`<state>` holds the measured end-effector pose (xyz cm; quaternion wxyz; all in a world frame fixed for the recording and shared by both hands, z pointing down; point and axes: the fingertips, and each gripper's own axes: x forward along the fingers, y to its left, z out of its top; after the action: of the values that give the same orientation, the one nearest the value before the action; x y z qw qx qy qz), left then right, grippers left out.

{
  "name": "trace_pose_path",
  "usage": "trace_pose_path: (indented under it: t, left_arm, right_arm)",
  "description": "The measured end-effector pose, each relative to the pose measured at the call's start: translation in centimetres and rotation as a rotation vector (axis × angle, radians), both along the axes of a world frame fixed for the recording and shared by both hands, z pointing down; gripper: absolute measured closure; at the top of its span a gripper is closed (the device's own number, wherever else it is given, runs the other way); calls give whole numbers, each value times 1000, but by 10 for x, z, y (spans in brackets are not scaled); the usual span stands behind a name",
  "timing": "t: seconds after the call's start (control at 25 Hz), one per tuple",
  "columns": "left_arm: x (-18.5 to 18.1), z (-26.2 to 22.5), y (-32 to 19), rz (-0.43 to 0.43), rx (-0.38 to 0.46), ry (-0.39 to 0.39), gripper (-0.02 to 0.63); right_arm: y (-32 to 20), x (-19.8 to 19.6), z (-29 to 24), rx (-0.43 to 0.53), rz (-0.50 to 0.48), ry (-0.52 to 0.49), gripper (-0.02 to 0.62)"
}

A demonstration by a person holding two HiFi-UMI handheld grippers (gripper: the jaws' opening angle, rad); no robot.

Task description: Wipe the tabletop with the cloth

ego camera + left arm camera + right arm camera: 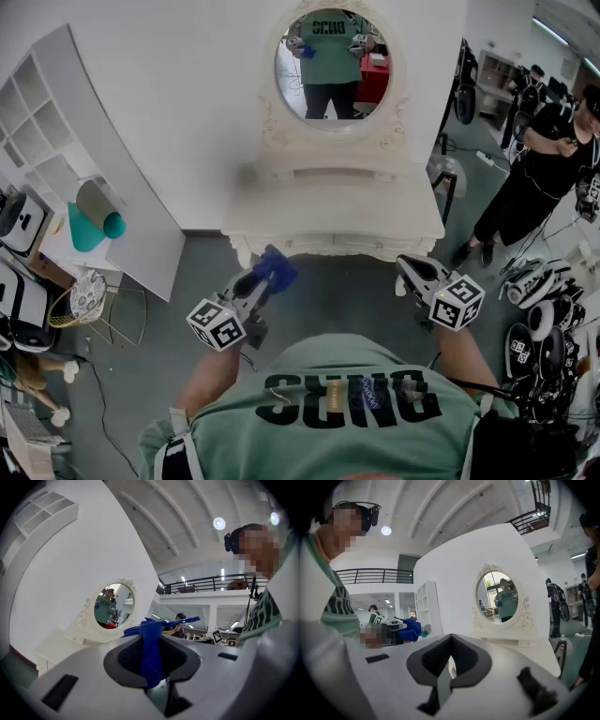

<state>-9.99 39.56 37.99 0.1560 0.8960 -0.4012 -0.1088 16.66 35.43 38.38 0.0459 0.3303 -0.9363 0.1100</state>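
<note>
The left tongs (pixel 152 679) are clamped on the blue cloth (pixel 151 641), which is pinched between the jaws and spills out above them. The right tongs (pixel 449 648) are drawn together, and nothing is held in them. Both are held in the air over the grey floor (pixel 337 295), just short of the counter's front edge, so the cloth is kept off the surface. The counter (pixel 337 211) is a white dressing table with a cream top, set against a white wall (pixel 187 112). An oval mirror (pixel 333 61) in a carved frame is mounted on it, and a person in a green shirt is reflected there. A white shelf unit (pixel 47 150) is seen at the left, and a person in black (pixel 530 183) at the right.
</note>
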Motion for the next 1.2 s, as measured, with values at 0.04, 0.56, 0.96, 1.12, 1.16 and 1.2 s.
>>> trace_pose_path:
  t: [0.04,0.56,0.96,1.12,1.16,1.2]
  left_arm:
    - [0,0,-2,0,-1,1,522]
    - [33,-4,-16,1,-3,-16,522]
    - [88,0,-22,-29,-26,-31,522]
    - [119,4,-31,-21,-49,-35,522]
    - [127,4,-34,-18,-54,-38,522]
    - [134,4,-37,-14,-59,-42,522]
  right_arm:
    - [-2,0,-1,3,0,0,584]
    - [-16,27,-2,5,-27,1,584]
    - [-18,77,9,-43,-94,-71,583]
    - [-29,105,14,-59,-107,-89,583]
    - [-32,111,15,-62,-113,-94,583]
    - [-34,115,17,-64,-120,-95,583]
